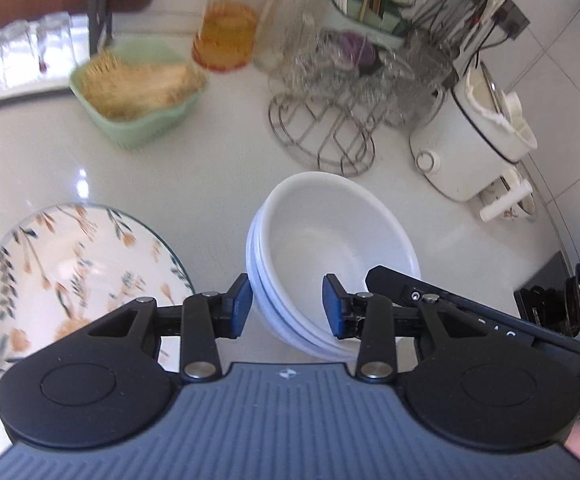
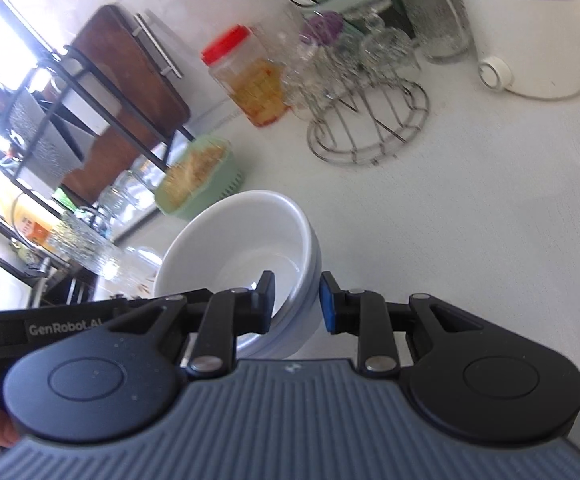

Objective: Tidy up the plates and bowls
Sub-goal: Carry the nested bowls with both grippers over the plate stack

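A stack of white bowls point(image 1: 329, 240) stands on the white counter; it also shows in the right wrist view point(image 2: 242, 240). My left gripper point(image 1: 286, 308) is open, its jaws straddling the stack's near left rim, one pad outside and one inside. My right gripper point(image 2: 295, 302) is open and straddles the stack's right rim the same way; its body shows in the left wrist view point(image 1: 469, 320). A floral plate point(image 1: 78, 276) lies flat to the left of the bowls.
A green tub of toothpicks point(image 1: 138, 92), a red-lidded jar point(image 1: 230, 20), a wire rack with glasses point(image 1: 329, 120) and a white kettle point(image 1: 473, 140) stand behind the bowls. A black rack with a wooden board point(image 2: 122, 92) and glass cups point(image 2: 90, 240) are at the left.
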Demonstrator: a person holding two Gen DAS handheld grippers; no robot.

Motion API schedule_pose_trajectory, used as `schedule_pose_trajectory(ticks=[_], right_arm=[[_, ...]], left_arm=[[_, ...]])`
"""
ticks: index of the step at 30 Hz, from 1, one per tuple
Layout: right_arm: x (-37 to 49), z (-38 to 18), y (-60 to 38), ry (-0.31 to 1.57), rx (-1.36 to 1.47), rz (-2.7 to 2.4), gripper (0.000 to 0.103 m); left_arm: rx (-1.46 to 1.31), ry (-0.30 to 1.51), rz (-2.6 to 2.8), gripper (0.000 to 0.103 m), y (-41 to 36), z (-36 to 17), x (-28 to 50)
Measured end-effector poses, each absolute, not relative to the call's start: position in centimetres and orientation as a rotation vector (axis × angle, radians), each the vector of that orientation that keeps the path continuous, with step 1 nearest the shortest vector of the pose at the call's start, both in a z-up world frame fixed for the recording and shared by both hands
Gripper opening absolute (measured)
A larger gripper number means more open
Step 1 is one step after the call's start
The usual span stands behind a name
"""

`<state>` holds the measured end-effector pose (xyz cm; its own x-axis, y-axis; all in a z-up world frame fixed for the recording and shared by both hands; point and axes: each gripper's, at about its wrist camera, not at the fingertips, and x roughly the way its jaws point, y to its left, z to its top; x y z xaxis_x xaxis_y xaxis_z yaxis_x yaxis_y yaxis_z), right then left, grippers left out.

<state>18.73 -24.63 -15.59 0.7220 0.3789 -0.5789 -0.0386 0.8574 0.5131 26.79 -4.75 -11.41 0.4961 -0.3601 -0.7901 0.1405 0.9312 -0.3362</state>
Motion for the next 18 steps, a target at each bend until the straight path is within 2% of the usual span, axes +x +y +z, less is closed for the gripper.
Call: schedule_pose_trajectory(ticks=[18], right_arm=[[20.4,-10.8,-17.4,0.744,0.397,0.463,0.028]], left_arm=[[-0.337,0.892,-0.043,0.043,2.4,-6.2,23.6]])
